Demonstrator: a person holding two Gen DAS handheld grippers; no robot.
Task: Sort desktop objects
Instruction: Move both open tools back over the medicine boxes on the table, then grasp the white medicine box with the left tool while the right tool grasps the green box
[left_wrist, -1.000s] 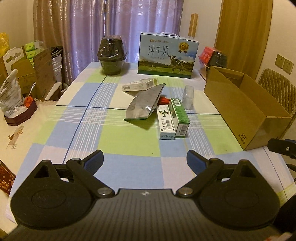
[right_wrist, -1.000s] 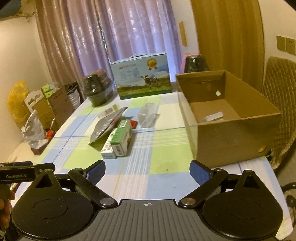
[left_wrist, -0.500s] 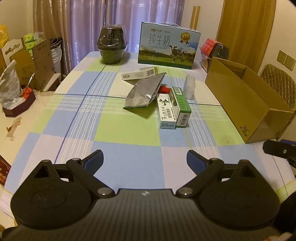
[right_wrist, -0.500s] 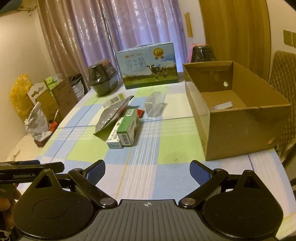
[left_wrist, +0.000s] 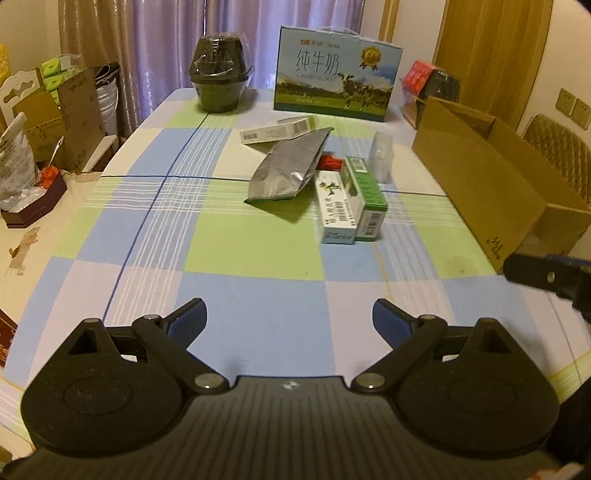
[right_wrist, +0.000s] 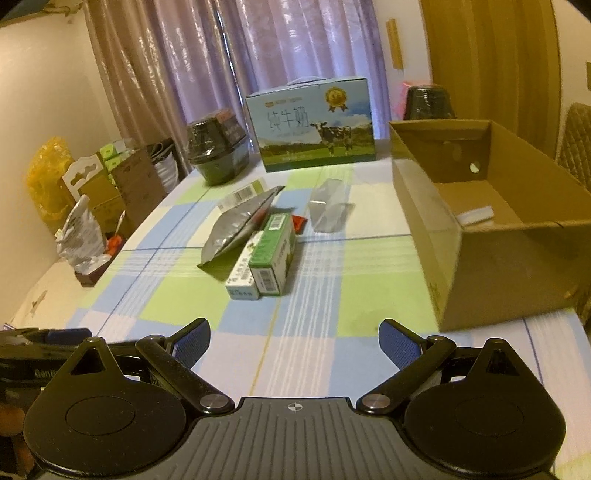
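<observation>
A cluster lies mid-table: a silver foil pouch, a green carton beside a white-green box, another white box behind, a small red packet and a clear plastic bag. An open cardboard box stands at the right. My left gripper and right gripper hover open and empty above the near table edge, well short of the cluster.
A milk gift carton and a wrapped black pot stand at the far edge. A white slip lies inside the cardboard box. Boxes and bags crowd the left side. A chair stands behind the box.
Both grippers have risen and advanced slightly toward the cluster, tilting down; objects look closer. Both stay open. Nothing on the table moved.
</observation>
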